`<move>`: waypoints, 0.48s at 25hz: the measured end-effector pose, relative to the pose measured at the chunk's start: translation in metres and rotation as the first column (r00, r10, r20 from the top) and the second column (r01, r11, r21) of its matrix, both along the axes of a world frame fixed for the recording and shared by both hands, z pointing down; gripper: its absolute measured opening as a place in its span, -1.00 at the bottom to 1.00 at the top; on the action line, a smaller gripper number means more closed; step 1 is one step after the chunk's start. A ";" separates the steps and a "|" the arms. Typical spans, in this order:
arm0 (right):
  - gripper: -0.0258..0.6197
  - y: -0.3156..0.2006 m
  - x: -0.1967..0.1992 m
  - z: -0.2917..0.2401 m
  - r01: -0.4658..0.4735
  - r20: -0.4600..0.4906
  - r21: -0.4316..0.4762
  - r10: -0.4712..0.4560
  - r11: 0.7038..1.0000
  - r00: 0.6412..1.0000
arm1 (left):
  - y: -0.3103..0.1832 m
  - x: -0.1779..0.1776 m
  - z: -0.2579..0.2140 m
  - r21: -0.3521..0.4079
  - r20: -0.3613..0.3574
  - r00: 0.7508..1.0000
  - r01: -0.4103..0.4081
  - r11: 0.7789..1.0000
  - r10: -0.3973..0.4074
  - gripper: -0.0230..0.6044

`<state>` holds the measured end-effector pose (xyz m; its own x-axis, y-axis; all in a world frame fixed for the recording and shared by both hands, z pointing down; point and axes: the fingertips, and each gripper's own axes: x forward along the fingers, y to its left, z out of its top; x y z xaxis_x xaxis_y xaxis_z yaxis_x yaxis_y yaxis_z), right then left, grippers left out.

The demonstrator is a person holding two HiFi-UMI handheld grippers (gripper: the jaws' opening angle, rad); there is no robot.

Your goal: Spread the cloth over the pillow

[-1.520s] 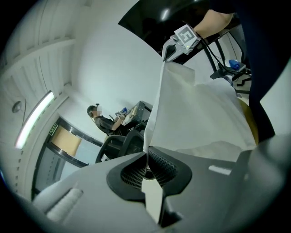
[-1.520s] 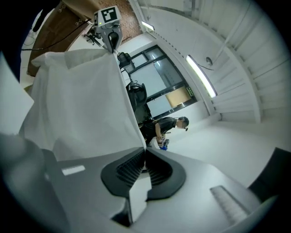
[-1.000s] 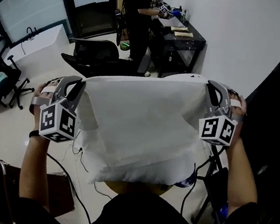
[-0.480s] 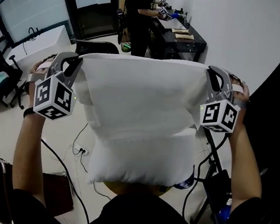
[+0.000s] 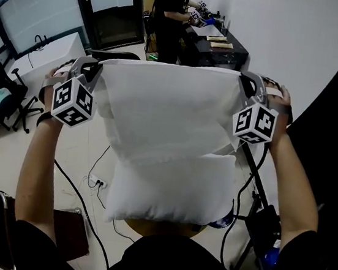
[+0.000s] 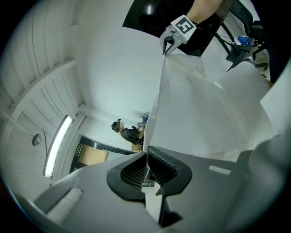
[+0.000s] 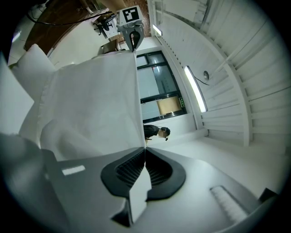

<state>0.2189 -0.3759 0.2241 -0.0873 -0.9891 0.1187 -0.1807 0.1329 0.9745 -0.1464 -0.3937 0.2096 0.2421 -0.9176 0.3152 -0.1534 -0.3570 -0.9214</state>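
The cloth [image 5: 166,109] hangs as a white sheet between the two tools. Its top edge is pulled taut from left to right, and each upper corner is pinched in jaws that are fully closed on the fabric. The left tool [image 5: 90,66] grips the left corner and the right tool [image 5: 248,85] grips the right one, and both are raised to about the same height. The pillow [image 5: 171,190] lies below that held edge and on its near side, toward the person's body. Its long side runs left to right, parallel to the stretched edge and roughly centred between the tools, so neither tool is clearly closer. The cloth's lower hem already overlaps the pillow's far part. The coming move probably means carrying the held edge down and toward the near side, keeping both corners level.
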 end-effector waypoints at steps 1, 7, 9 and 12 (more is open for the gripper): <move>-0.88 -0.002 0.000 -0.001 -0.003 0.000 -0.001 0.003 1.000 1.000 | -0.002 0.000 -0.002 0.003 -0.005 1.000 0.004 1.000 -0.004 -0.91; -0.88 -0.010 -0.001 -0.004 -0.013 0.009 -0.017 0.013 1.000 1.000 | -0.018 0.001 -0.013 0.019 -0.026 0.999 0.025 0.999 -0.025 -0.91; -0.88 -0.012 -0.002 -0.005 -0.008 0.001 -0.021 0.008 1.000 1.000 | -0.023 0.000 -0.014 0.017 -0.026 0.999 0.027 0.999 -0.027 -0.91; -0.88 -0.016 -0.004 -0.005 -0.002 -0.009 -0.035 0.001 0.999 1.000 | -0.029 -0.002 -0.011 0.005 -0.025 0.999 0.033 0.999 -0.033 -0.91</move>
<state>0.2148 -0.3921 0.2193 -0.0848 -0.9845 0.1536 -0.1725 0.1664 0.9709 -0.1479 -0.4228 0.1983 0.2196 -0.9269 0.3043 -0.1879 -0.3463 -0.9191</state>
